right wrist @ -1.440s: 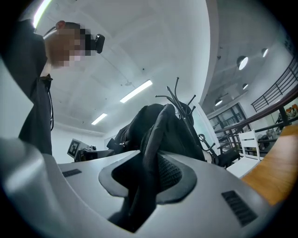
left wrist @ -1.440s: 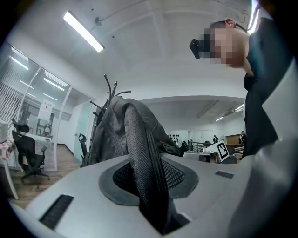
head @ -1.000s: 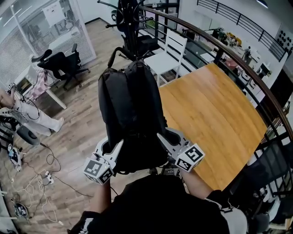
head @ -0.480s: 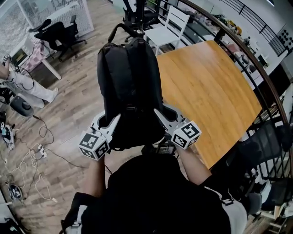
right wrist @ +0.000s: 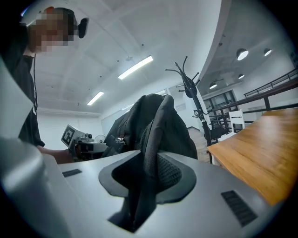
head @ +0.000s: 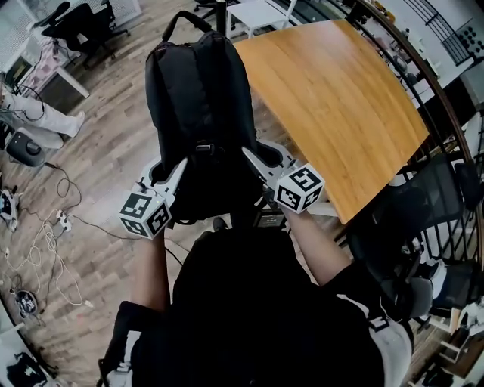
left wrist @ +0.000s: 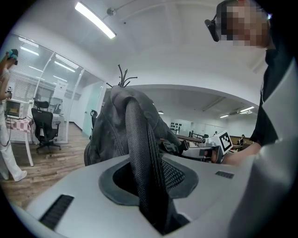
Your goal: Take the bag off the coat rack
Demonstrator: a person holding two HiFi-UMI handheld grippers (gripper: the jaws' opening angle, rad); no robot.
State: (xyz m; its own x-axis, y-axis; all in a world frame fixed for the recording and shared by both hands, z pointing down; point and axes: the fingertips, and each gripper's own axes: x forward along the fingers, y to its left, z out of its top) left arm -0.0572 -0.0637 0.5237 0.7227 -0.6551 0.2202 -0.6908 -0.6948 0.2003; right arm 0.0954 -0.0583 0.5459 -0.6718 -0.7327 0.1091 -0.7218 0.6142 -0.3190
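A black backpack (head: 198,106) hangs upright in front of me, carried by its two mesh shoulder straps. My left gripper (head: 178,169) is shut on the left strap (left wrist: 139,139), which runs down through its jaws (left wrist: 148,186). The right gripper (head: 254,159) is shut on the right strap (right wrist: 156,130), pinched in the slot between its jaws (right wrist: 139,186). The bag's top handle (head: 181,17) loops free. The black coat rack (right wrist: 191,88) stands behind the bag and apart from it; its hooks (left wrist: 123,78) poke up over the bag in the left gripper view.
A wooden table (head: 340,98) lies to the right of the bag, with a white chair (head: 261,11) at its far end. A curved railing (head: 423,68) and black office chairs (head: 423,219) are at the right. Cables (head: 45,249) trail on the floor at left.
The bag and both grippers have come back toward my body, away from the coat rack. The rack has slid almost out of the top of the head view. Both grips are unchanged.
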